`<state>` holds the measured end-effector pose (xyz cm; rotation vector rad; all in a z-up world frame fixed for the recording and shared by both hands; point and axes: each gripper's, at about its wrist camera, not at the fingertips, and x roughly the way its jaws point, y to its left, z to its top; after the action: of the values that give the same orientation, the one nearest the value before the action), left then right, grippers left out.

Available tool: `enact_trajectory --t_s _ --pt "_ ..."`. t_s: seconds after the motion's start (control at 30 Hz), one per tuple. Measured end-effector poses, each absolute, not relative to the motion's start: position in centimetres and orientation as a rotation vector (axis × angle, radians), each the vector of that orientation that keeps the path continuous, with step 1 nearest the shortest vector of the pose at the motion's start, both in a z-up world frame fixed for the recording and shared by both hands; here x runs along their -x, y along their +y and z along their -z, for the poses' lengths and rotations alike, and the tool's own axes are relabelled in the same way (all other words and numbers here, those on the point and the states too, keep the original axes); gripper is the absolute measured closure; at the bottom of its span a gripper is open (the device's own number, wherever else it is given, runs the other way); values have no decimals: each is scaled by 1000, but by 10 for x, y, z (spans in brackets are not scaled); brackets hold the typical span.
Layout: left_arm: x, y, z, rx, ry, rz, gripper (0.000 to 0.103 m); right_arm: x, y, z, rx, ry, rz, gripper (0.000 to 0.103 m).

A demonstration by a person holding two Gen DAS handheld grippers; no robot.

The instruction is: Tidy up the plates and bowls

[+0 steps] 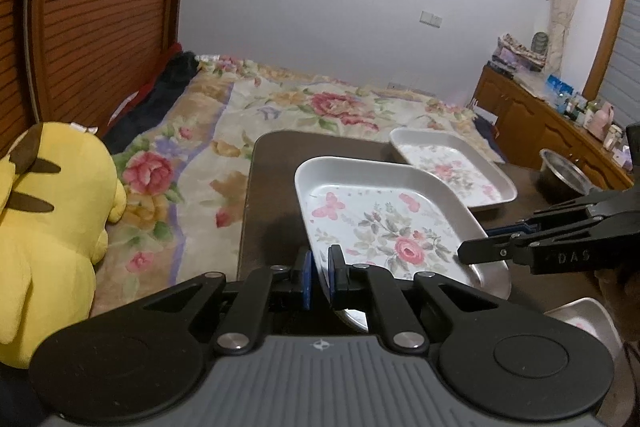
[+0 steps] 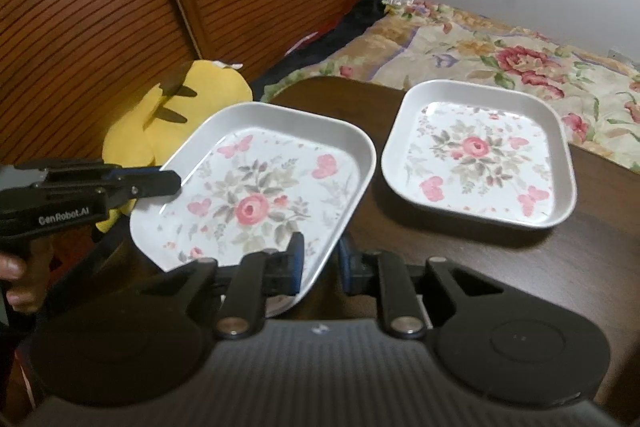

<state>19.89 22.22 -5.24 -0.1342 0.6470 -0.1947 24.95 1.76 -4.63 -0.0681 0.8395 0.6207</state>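
Plate-to-plate alignment is what the coming move appears to turn on. The near floral plate (image 2: 256, 195) is held off the desk (image 2: 460, 247), tilted, with one hand-held gripper on each side of it. The left hand-held gripper (image 1: 319, 277) has its blue pads closed on the plate's rim at the corner nearest the person; the right hand-held gripper (image 2: 318, 263) straddles the opposite rim, one finger inside the plate and one outside, though whether it is fully pinched cannot be told.

The second floral plate (image 2: 478, 155) lies flat on the desk toward the far edge beside the bed (image 2: 500, 43), just beyond the held plate and apart from it. From the right hand-held gripper it lies ahead and to the right, so that hand is nearer. Both plates are rounded squares, so their sides would need to line up for stacking.

A steel bowl (image 1: 566, 173) sits at the desk's right side, clear of that path. A yellow plush toy (image 1: 52, 227) lies off the desk's left edge, and open desk remains around the flat plate.
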Motion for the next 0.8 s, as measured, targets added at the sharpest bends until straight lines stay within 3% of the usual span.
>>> enact_trajectory --t_s 0.8 --pt "-143 138 14 84 557 319 93 -178 -75 19 -19 767 -494 83"
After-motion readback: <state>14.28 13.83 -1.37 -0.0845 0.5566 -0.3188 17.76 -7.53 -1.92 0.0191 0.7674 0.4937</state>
